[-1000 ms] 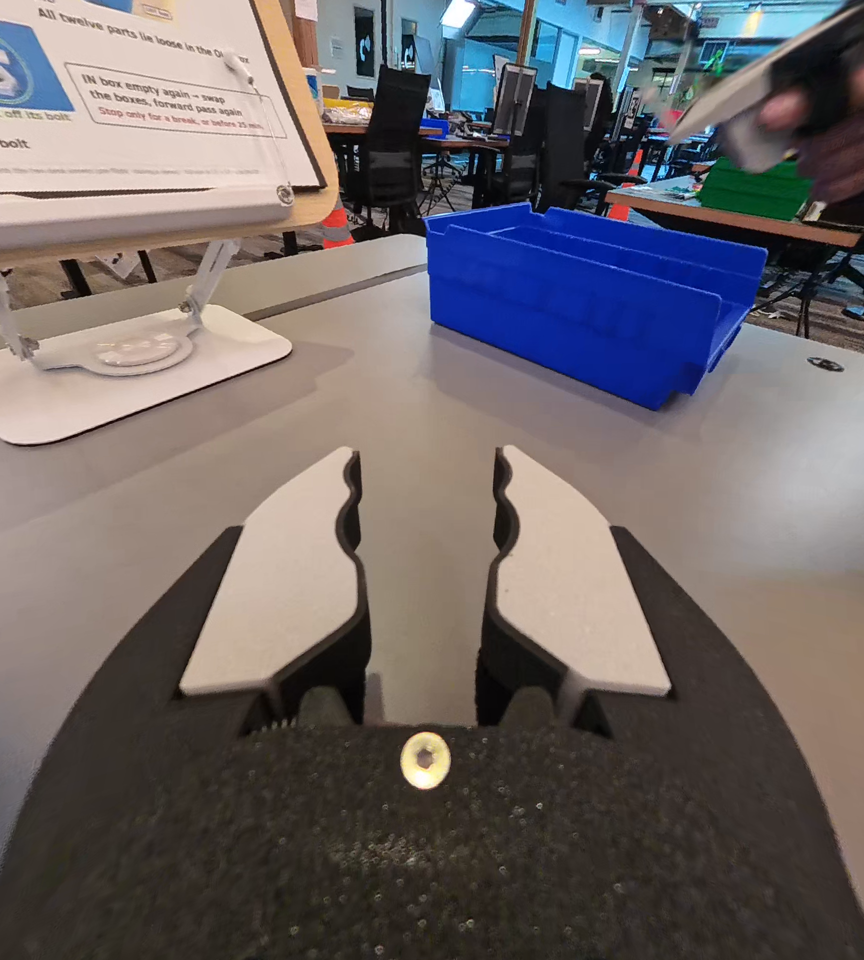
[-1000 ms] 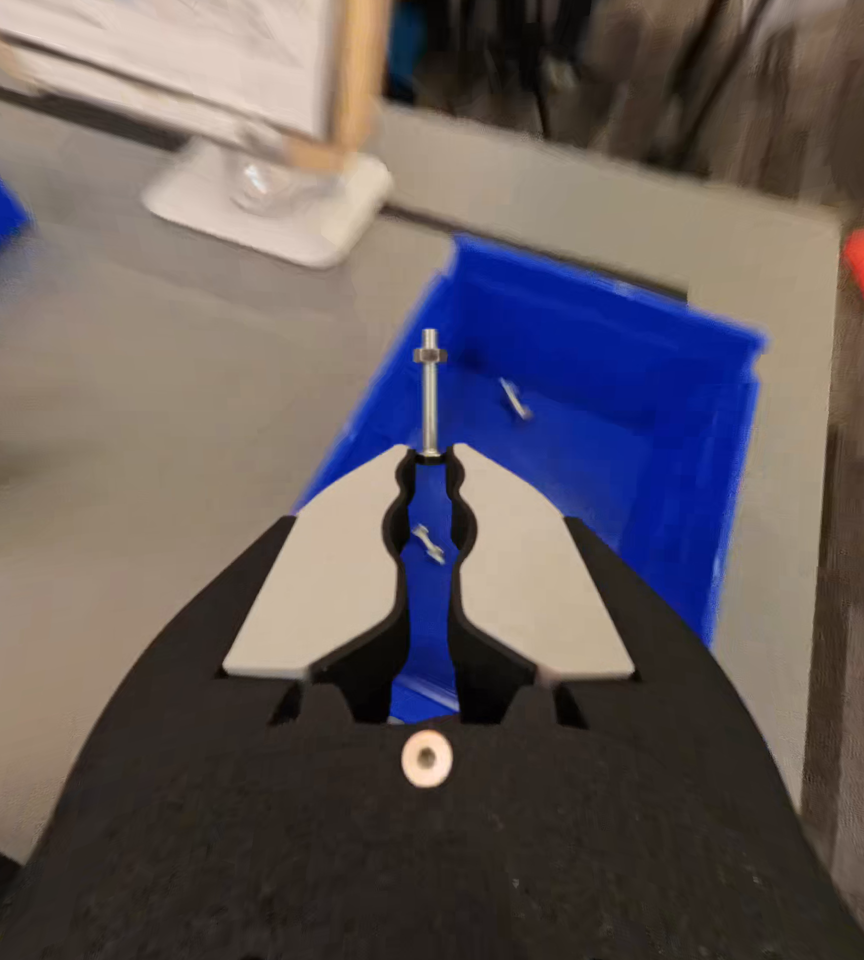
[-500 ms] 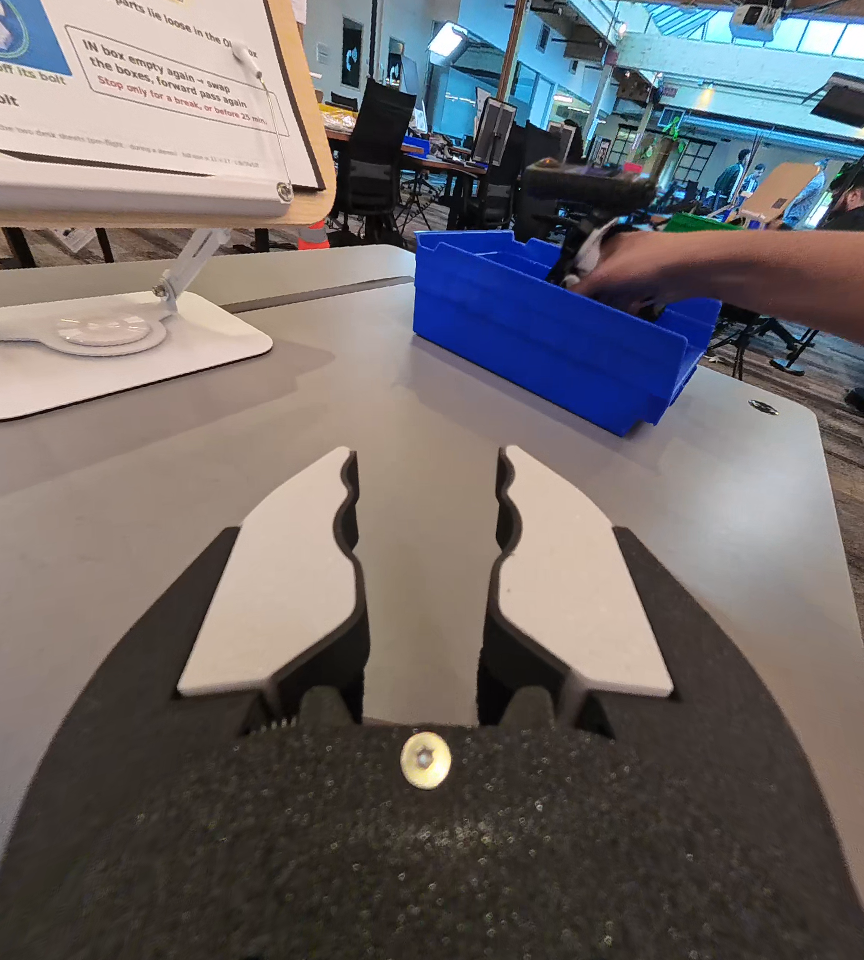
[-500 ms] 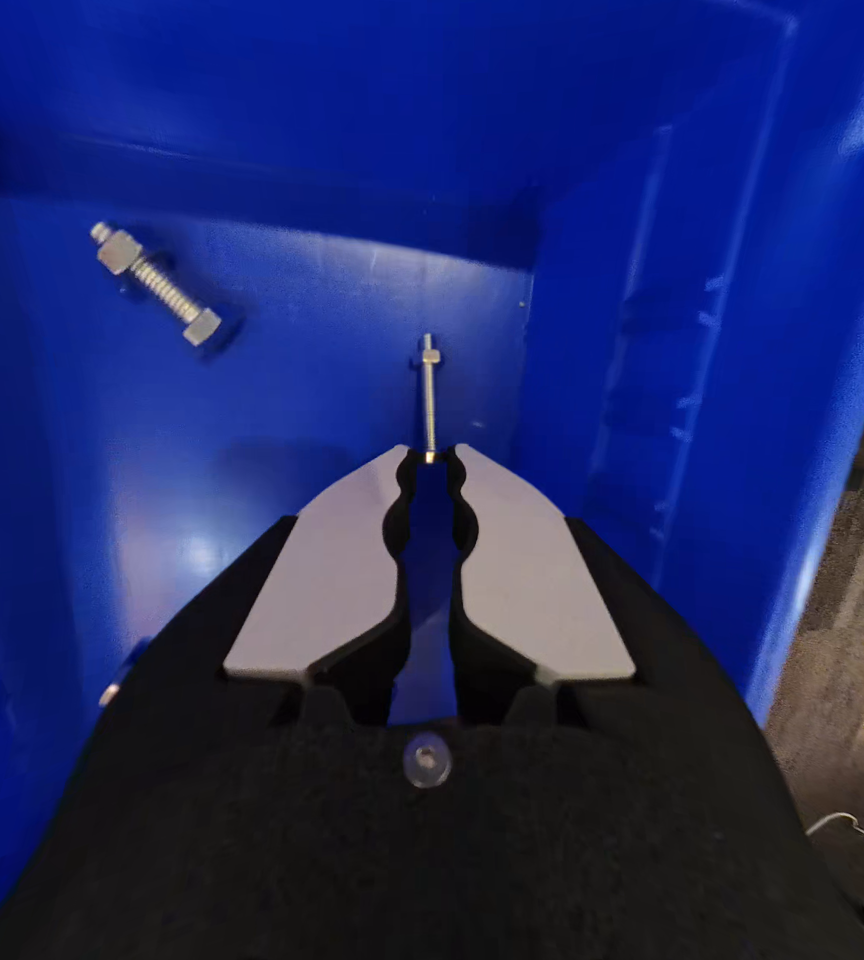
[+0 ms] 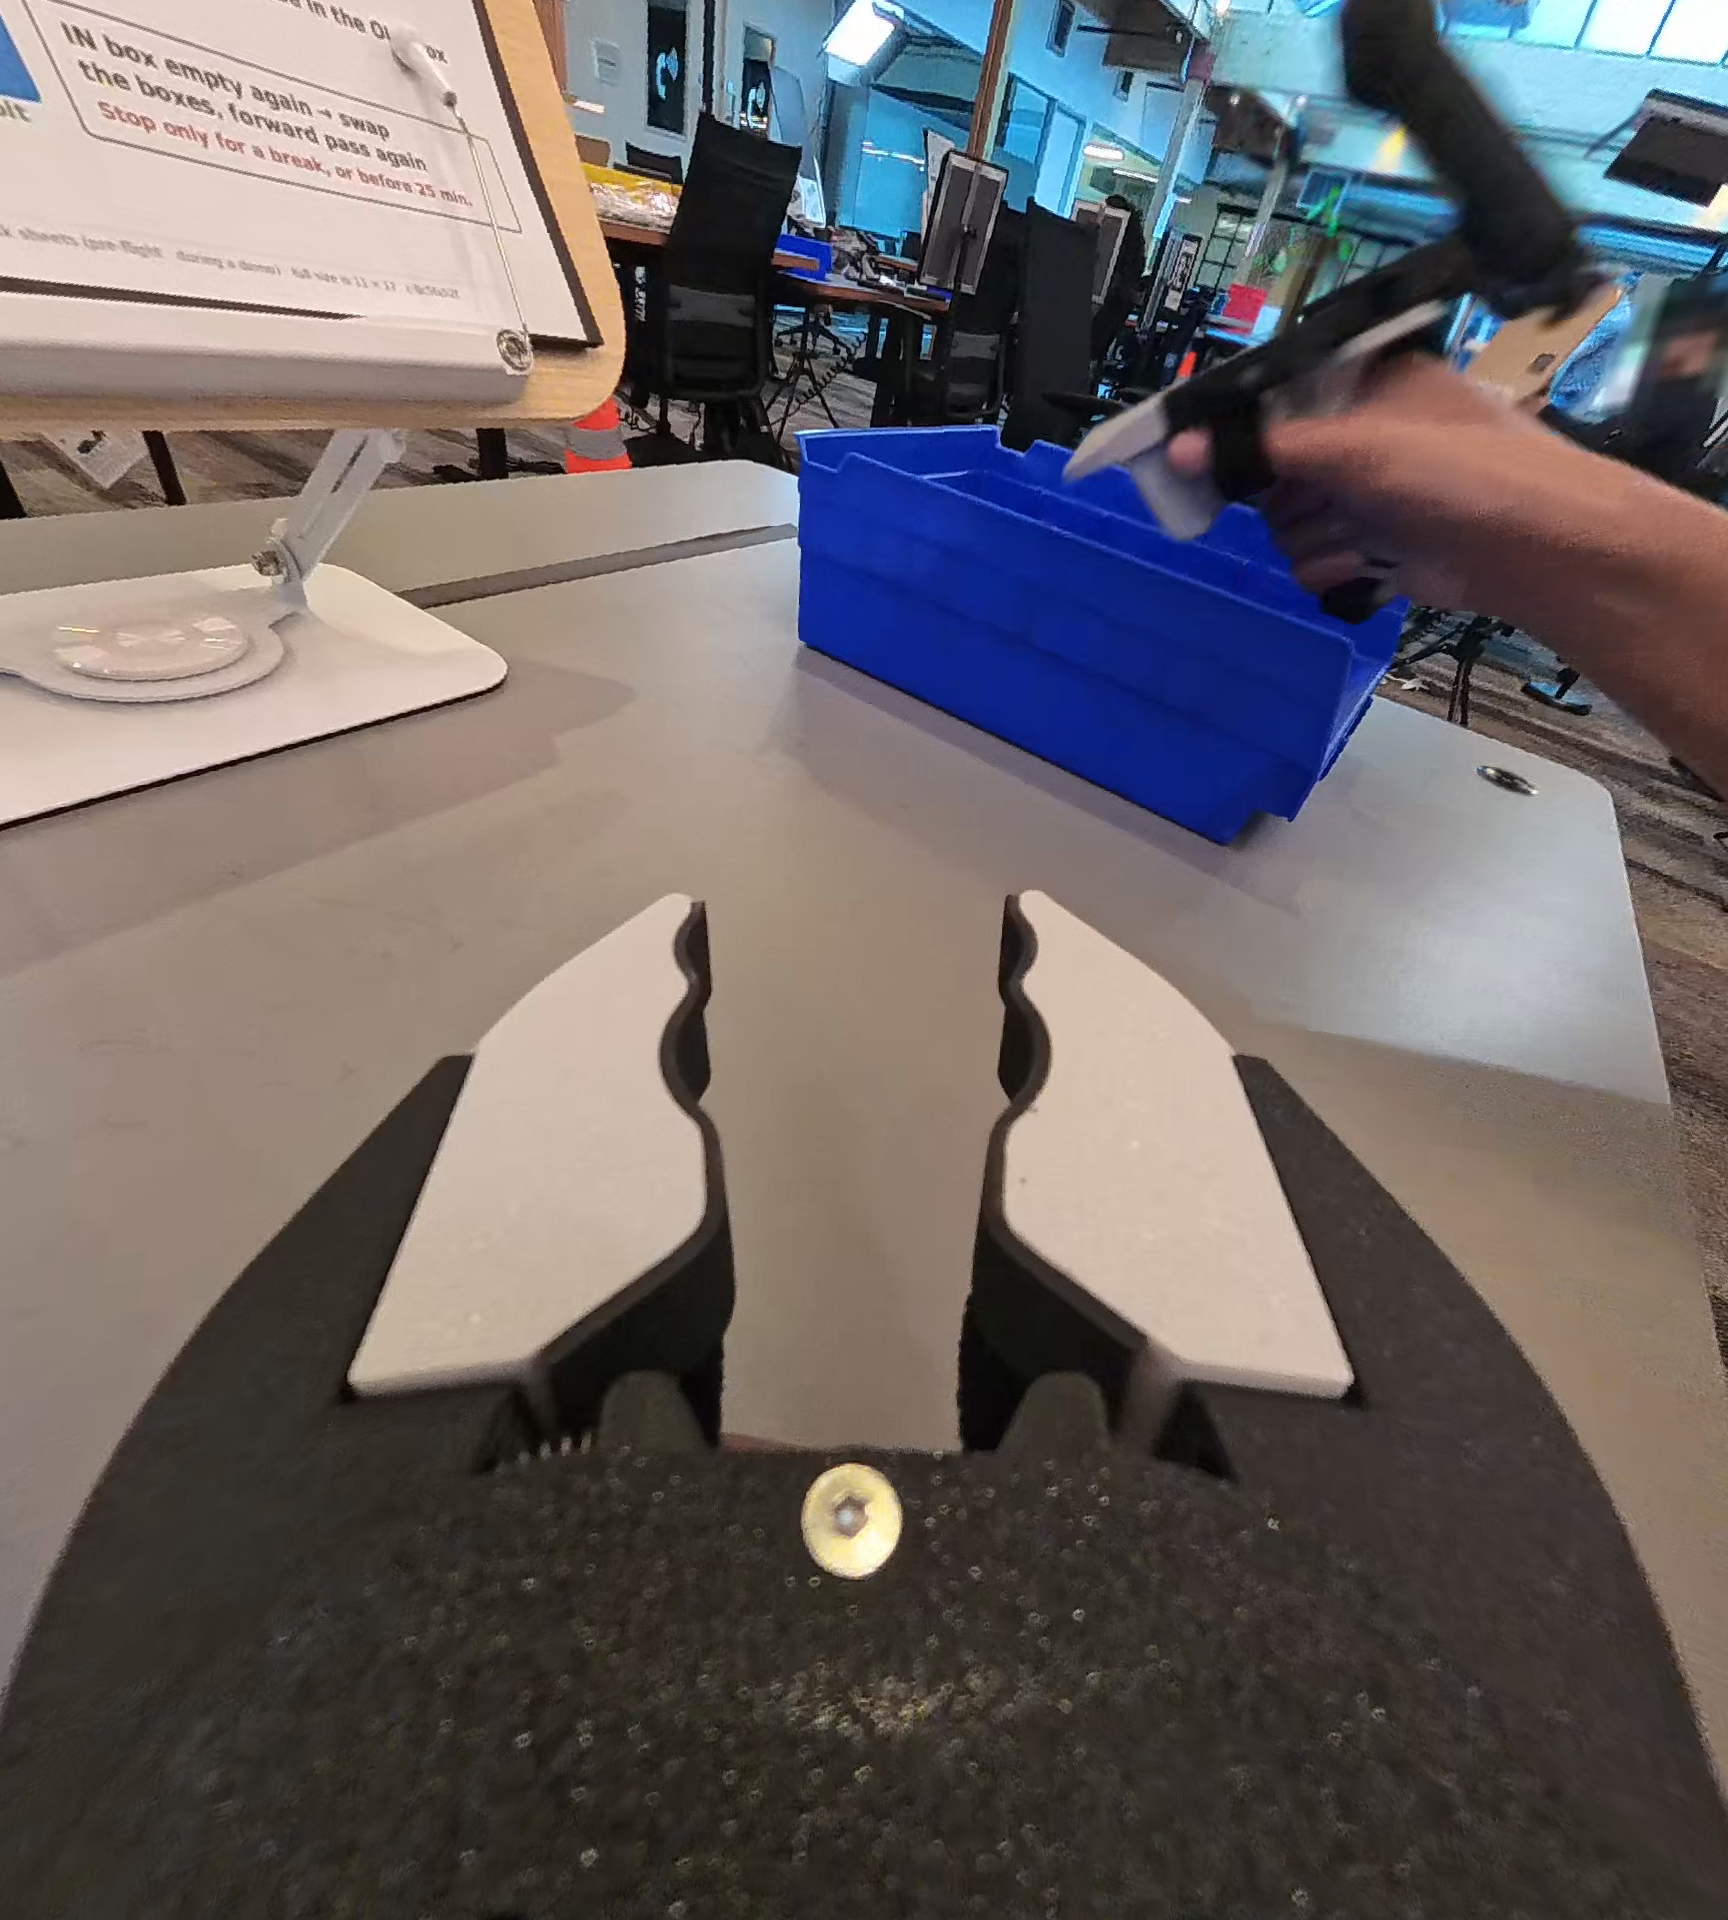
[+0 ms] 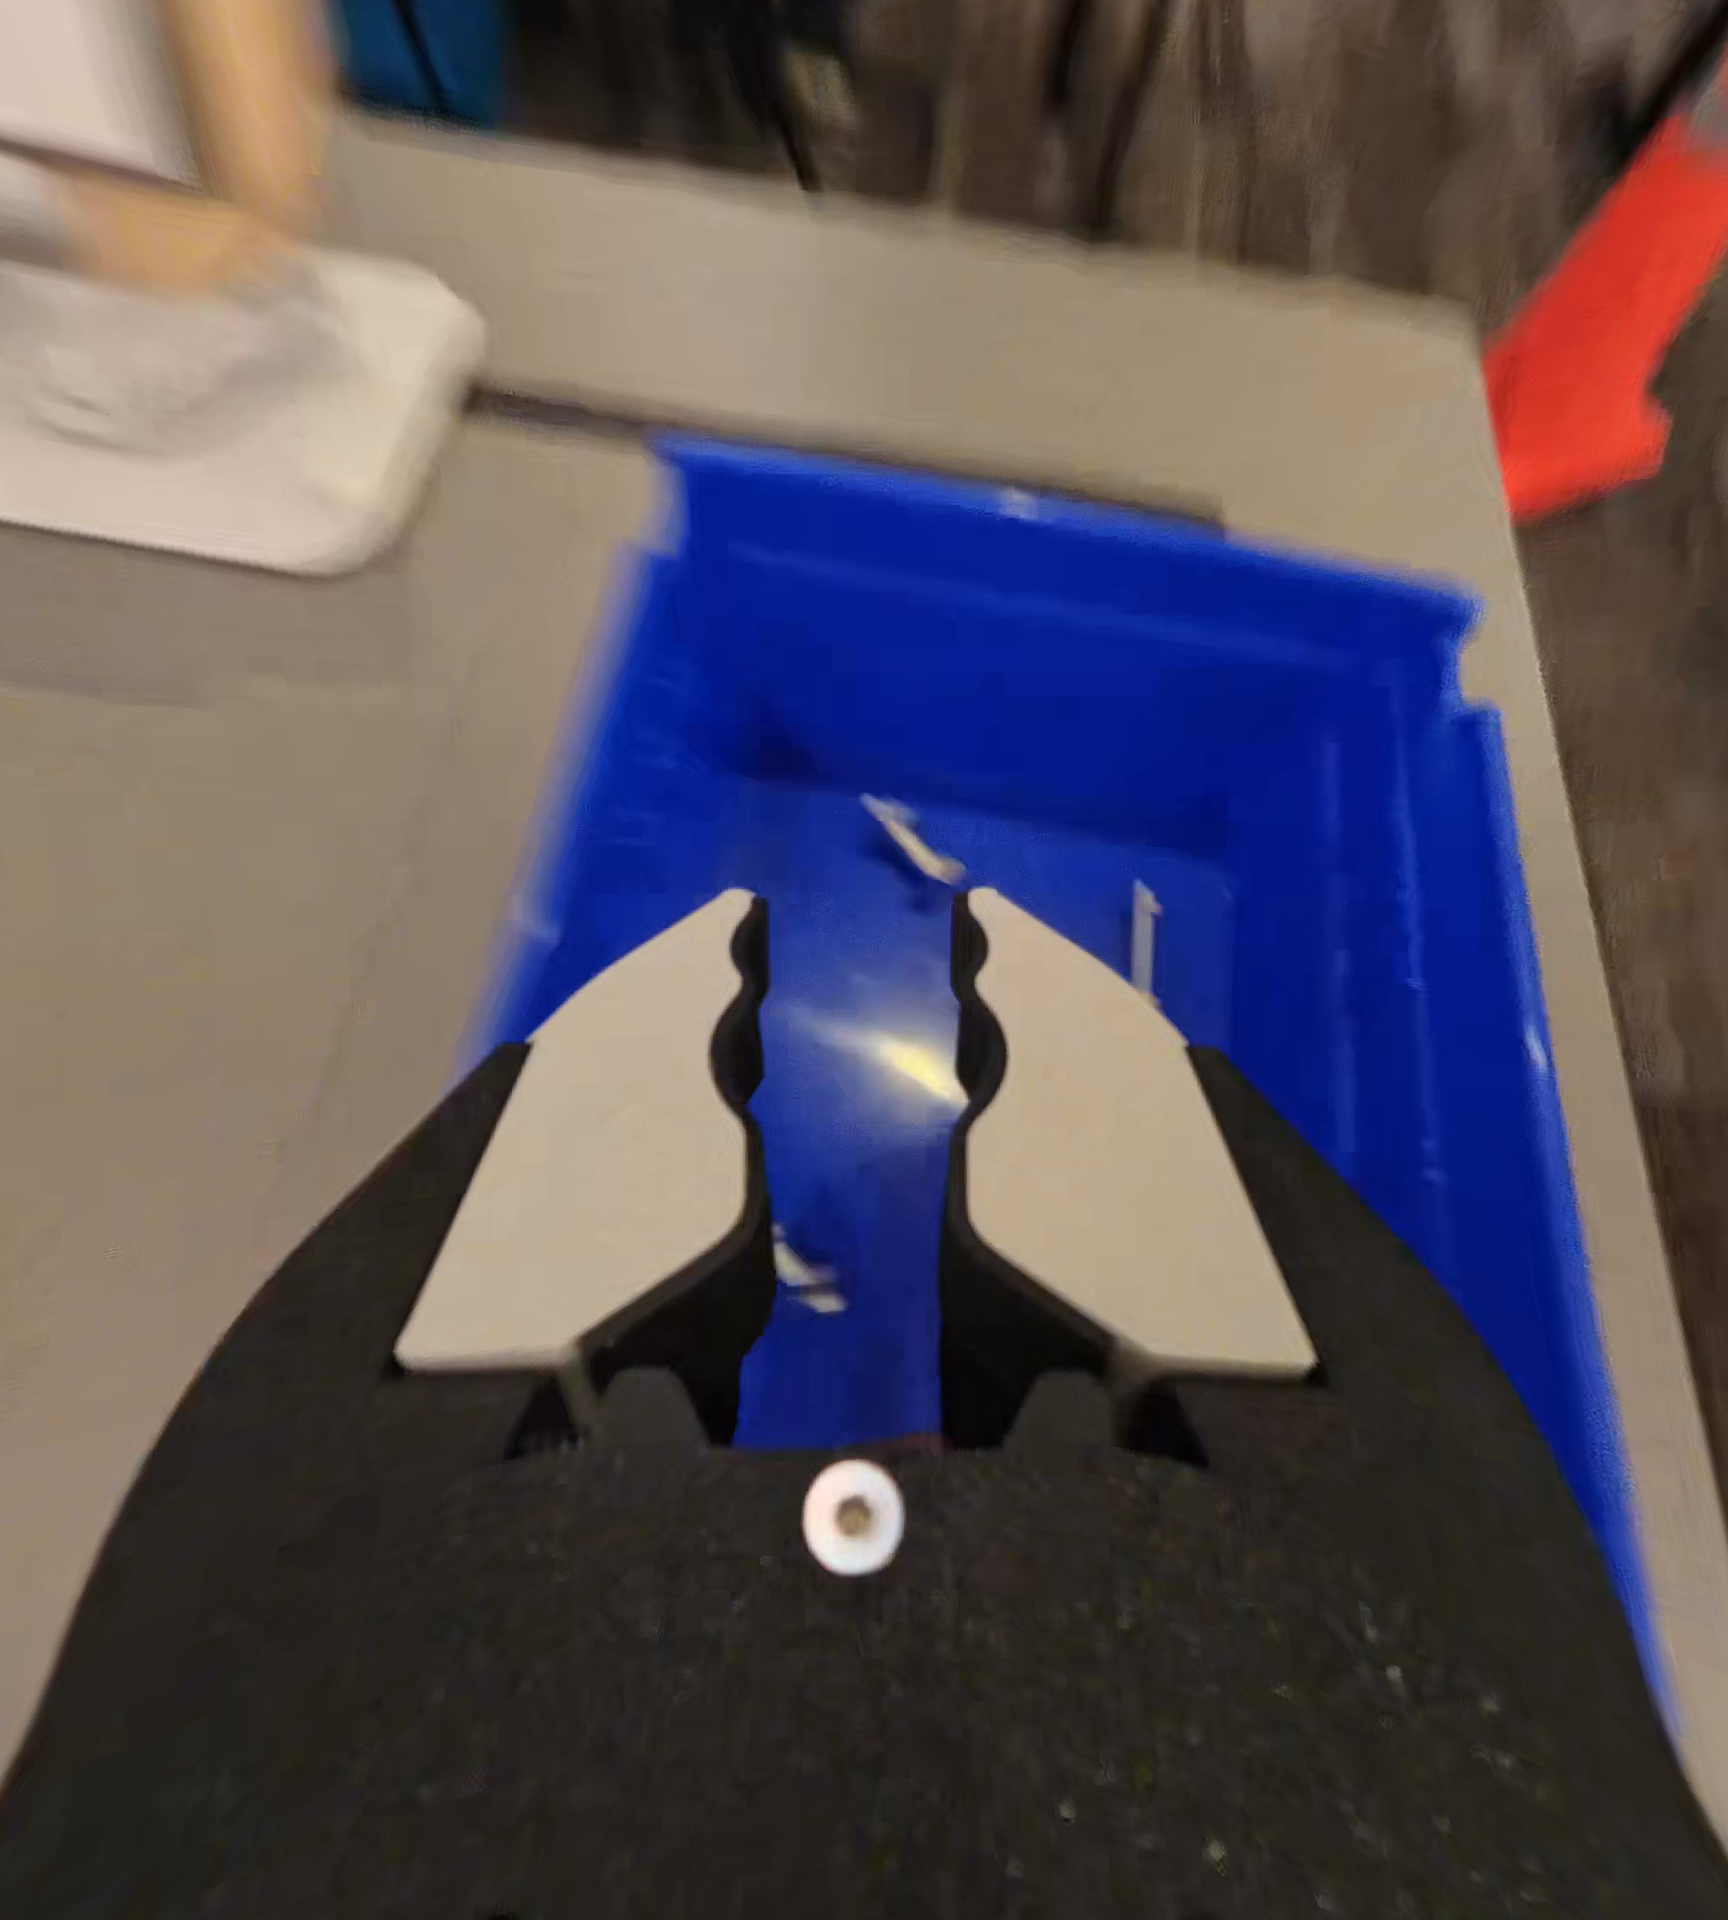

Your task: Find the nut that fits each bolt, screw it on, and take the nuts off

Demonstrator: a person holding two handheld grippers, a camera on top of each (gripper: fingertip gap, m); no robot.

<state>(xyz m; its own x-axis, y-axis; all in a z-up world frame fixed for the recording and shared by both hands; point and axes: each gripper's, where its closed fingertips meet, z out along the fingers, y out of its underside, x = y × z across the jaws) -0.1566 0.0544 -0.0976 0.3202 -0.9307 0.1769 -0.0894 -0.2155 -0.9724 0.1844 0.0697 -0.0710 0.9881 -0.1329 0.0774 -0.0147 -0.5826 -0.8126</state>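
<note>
A blue bin stands on the grey table, and it also shows in the left wrist view at the far right. My right gripper is open and empty, raised above the bin. In the blurred right wrist view a thin bolt lies on the bin floor by the right wall, a thicker bolt with a nut lies farther in, and another metal part lies nearer. My left gripper is open and empty, low over the bare table. The right gripper also shows there above the bin.
A white document stand with a printed sheet on a wooden board stands at the table's far left. A person's forearm reaches in from the right. The table's right edge is close, with office chairs and desks beyond. My right fingertips sit around 35 centimetres from my left ones.
My right gripper opened and let go of the thin bolt, which now lies in the bin. It then rose up and back out of the bin. My left gripper stayed in place.
</note>
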